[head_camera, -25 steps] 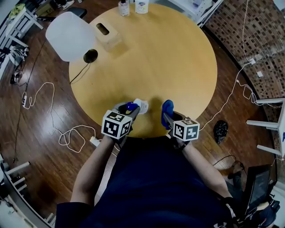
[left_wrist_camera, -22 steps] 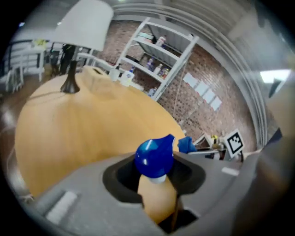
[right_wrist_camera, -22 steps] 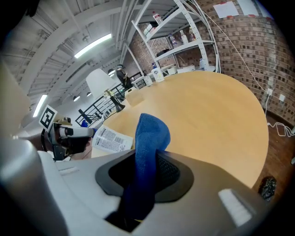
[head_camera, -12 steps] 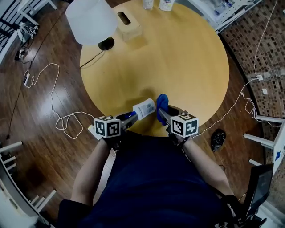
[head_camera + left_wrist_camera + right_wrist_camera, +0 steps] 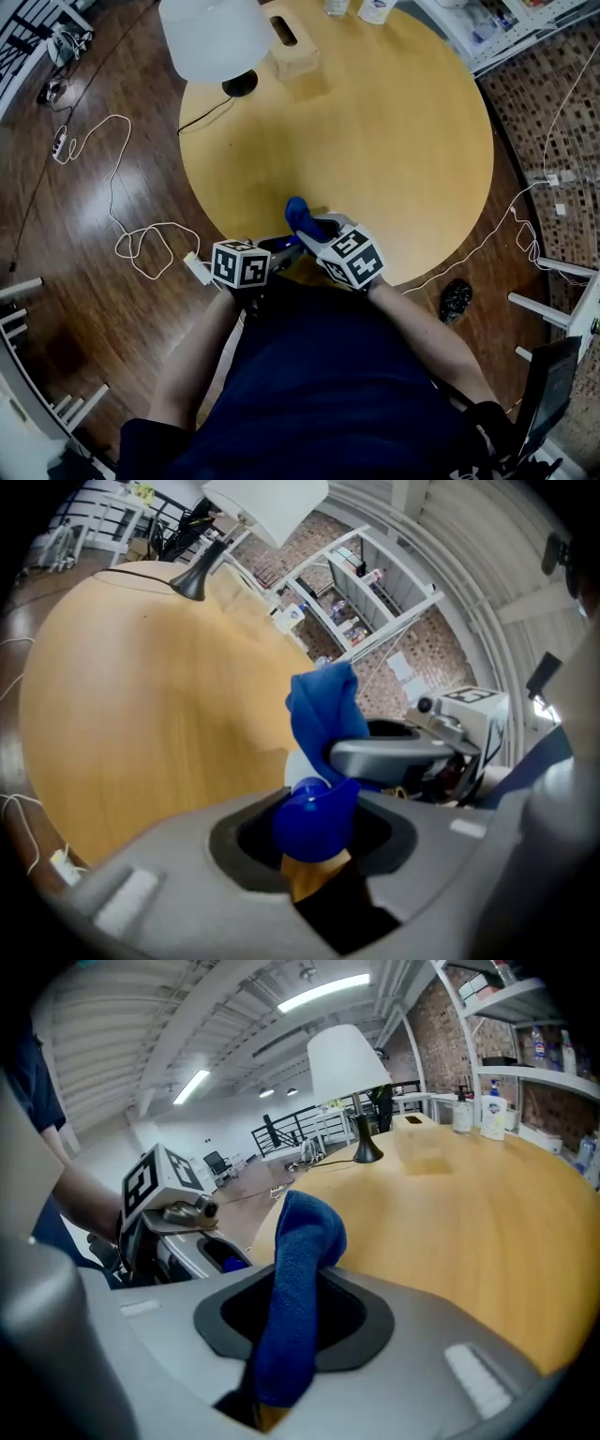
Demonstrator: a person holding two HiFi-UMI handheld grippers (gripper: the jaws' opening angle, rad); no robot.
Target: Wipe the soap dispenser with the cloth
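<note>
My left gripper (image 5: 284, 249) is shut on the soap dispenser (image 5: 296, 765) by its blue pump head (image 5: 314, 816). The white bottle points away over the near edge of the round wooden table (image 5: 375, 141). My right gripper (image 5: 313, 231) is shut on the blue cloth (image 5: 297, 214), and it lies across the bottle from the right. In the left gripper view the cloth (image 5: 323, 708) drapes over the bottle, which it mostly hides. In the right gripper view the cloth (image 5: 298, 1279) stands up between the jaws, with the left gripper (image 5: 169, 1211) close at the left.
A lamp with a white shade (image 5: 214, 36) and a wooden tissue box (image 5: 292, 47) stand at the table's far left. Bottles (image 5: 375, 9) sit at the far edge. White cables (image 5: 141, 248) trail over the wooden floor to the left.
My right gripper has swung left and rolled, bringing the cloth over the bottle, which now barely shows in the head view. The left gripper tipped the bottle on its side, then held still.
</note>
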